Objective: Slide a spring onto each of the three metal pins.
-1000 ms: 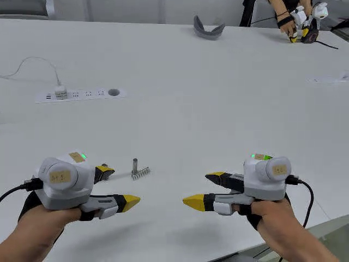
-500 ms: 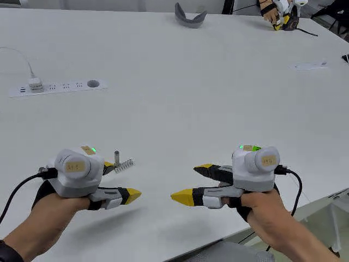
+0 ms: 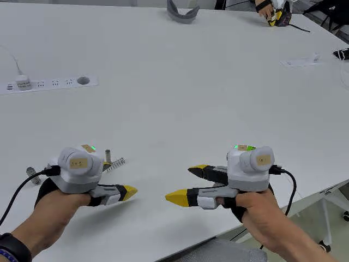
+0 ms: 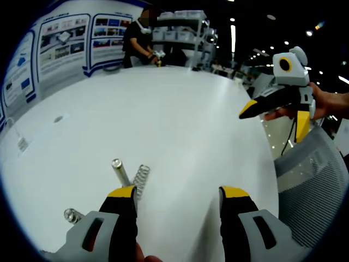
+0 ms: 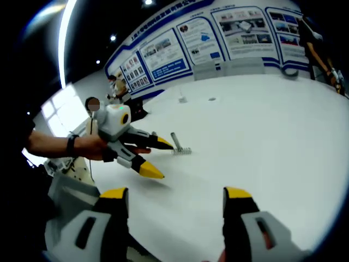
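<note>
A short metal pin [image 3: 107, 156] stands upright on the white table, with a loose spring [image 3: 116, 163] lying right beside it. A second metal pin [image 3: 34, 176] sits further left, near the cable. My left gripper [image 3: 117, 177] hovers open just in front of the first pin; in the left gripper view that pin [image 4: 118, 170] and spring [image 4: 142, 177] lie just beyond my left jaw, and the other pin [image 4: 71, 215] is at lower left. My right gripper [image 3: 185, 183] is open and empty, well to the right. In the right gripper view the pin [image 5: 175, 141] and spring [image 5: 184, 150] lie behind the left gripper [image 5: 160, 159].
A white power strip [image 3: 46, 84] with a plug lies at the far left. A grey curved object [image 3: 181, 13] rests at the table's far side, where another person's hands [image 3: 271, 11] work. The table's near edge [image 3: 305, 192] runs just right of my right hand.
The head camera has tilted, shifting the whole scene and bringing the second pin into view. My left gripper has come closer to the upright pin and spring. Both grippers stay open.
</note>
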The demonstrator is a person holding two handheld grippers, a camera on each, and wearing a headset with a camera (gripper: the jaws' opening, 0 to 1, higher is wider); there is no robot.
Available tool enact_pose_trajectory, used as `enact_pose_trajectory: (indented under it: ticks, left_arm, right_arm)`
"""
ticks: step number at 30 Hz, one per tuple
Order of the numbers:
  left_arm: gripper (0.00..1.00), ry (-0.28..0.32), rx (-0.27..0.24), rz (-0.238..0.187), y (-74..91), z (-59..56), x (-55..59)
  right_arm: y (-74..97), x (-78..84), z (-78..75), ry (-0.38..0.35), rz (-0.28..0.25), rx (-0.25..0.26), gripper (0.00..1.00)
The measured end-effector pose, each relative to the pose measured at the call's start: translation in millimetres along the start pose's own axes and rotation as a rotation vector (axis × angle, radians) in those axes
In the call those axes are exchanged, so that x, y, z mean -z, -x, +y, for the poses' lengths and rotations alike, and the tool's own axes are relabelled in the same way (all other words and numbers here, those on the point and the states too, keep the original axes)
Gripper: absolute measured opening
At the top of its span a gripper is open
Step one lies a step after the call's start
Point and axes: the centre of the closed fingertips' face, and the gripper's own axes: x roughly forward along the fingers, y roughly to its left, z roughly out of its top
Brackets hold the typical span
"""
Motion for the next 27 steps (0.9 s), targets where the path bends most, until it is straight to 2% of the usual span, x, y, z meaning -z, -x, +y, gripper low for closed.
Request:
enact_pose_trajectory:
  ticks: [5, 13, 17, 22, 27]
  left_arm:
    - [0.62, 0.033, -0.021, -0.01, -3.5, 8.2, -1.1]
    - [0.6, 0.049, -0.029, -0.001, -6.8, 12.8, 3.0]
    - [0.58, 0.055, -0.024, 0.0, -7.5, 12.6, 5.1]
    - [0.52, 0.036, 0.003, 0.0, -7.7, 2.9, 5.5]
    - [0.5, 0.07, -0.035, 0.005, -13.0, 8.9, 7.4]
  right_arm:
    - [1.5, 0.9, -2.5, -0.012, 0.002, 0.002, 0.71]
    - [1.2, 3.3, -2.3, -0.022, 0.006, 0.002, 0.71]
    - [0.8, 2.3, -1.1, -0.026, 0.004, -0.001, 0.71]
    - [-0.5, 1.7, -1.5, -0.026, 0.004, -0.006, 0.71]
    - [-1.0, 1.3, -0.8, -0.026, 0.006, -0.008, 0.71]
